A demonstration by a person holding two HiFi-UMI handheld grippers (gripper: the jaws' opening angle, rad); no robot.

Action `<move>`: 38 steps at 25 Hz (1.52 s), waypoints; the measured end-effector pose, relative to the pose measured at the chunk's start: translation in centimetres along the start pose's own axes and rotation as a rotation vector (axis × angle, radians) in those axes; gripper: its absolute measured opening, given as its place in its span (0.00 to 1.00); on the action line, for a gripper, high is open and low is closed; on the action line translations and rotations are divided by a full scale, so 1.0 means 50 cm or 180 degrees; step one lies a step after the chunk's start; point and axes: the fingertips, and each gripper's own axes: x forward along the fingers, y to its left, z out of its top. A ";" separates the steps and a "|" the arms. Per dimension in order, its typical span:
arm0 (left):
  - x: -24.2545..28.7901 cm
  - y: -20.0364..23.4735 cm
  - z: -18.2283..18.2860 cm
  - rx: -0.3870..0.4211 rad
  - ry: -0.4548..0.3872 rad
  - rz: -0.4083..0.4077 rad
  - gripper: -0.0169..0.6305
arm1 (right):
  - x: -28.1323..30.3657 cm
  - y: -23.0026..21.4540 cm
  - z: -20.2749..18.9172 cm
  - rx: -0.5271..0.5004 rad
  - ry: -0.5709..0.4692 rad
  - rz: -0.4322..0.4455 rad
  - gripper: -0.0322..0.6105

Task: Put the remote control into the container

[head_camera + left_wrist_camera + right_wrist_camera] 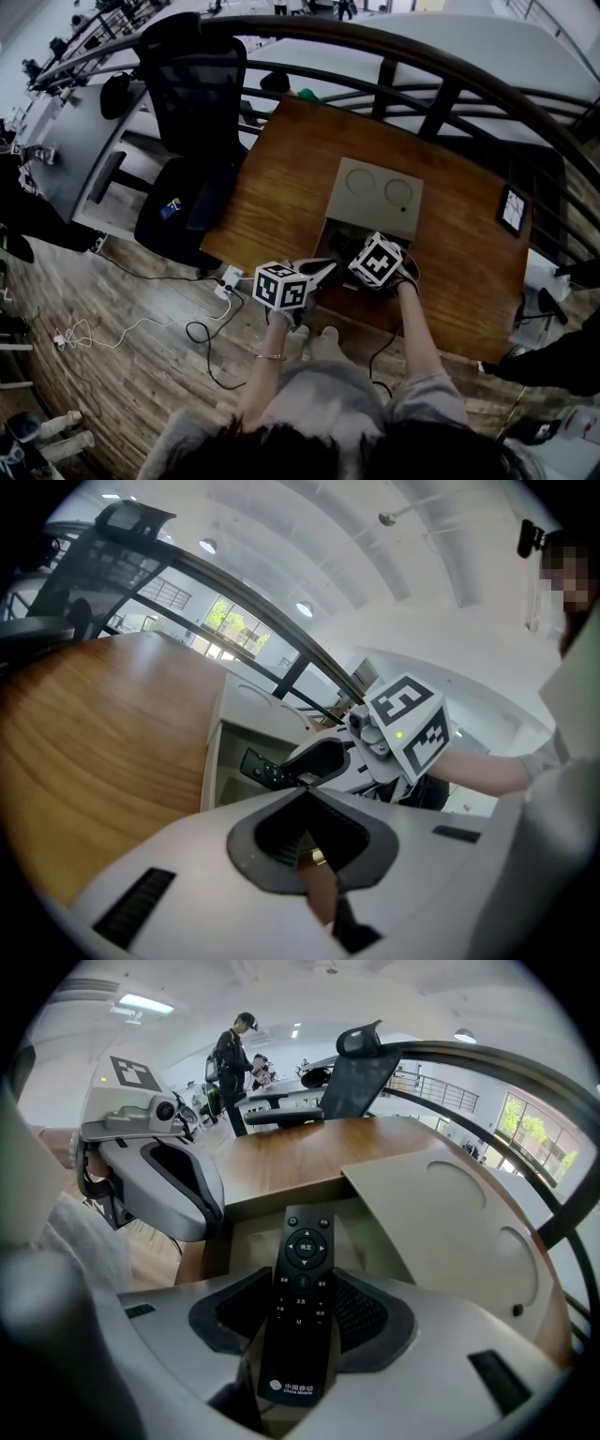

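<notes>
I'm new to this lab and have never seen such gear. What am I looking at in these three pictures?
A person holds a two-jaw gripper in each hand; the marker cubes are part of the grippers. One picture looks down from the person's head, and the other two look along each gripper's jaws. On the wooden table stands a container with its lid open. The right gripper clamps a black remote control over the container. The left gripper is shut and empty.
</notes>
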 end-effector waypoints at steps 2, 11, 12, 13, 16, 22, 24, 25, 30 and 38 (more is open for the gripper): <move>0.001 0.000 -0.001 0.0002 0.0008 0.0006 0.03 | 0.005 0.002 -0.008 -0.0031 0.0087 0.0006 0.37; -0.001 0.002 -0.002 0.0006 0.0007 0.0028 0.03 | 0.022 0.000 -0.032 -0.0107 0.0312 -0.0063 0.37; -0.002 0.004 -0.002 0.0005 0.0004 0.0031 0.03 | 0.024 0.000 -0.031 -0.0113 0.0308 -0.0067 0.38; -0.004 0.005 -0.002 0.0006 0.0003 0.0035 0.03 | 0.026 -0.001 -0.028 -0.0123 0.0301 -0.0071 0.38; -0.008 0.009 -0.002 0.0007 0.0008 0.0039 0.03 | 0.028 -0.002 -0.025 -0.0126 0.0309 -0.0083 0.38; -0.010 0.007 0.002 0.0018 0.0007 0.0034 0.03 | 0.029 -0.001 -0.026 -0.0095 0.0294 -0.0068 0.38; -0.009 0.007 0.002 0.0026 0.0005 0.0028 0.03 | 0.030 -0.002 -0.031 -0.0018 0.0277 -0.0061 0.38; -0.008 0.007 0.002 0.0031 0.0006 0.0026 0.03 | 0.029 0.001 -0.032 0.0040 0.0268 -0.0044 0.38; -0.009 0.004 0.005 0.0043 0.0014 0.0000 0.03 | 0.029 0.004 -0.022 0.0178 0.0127 -0.0044 0.42; -0.009 -0.005 0.013 0.0113 0.0009 -0.0027 0.03 | -0.015 -0.023 -0.008 0.0374 -0.0156 -0.0274 0.42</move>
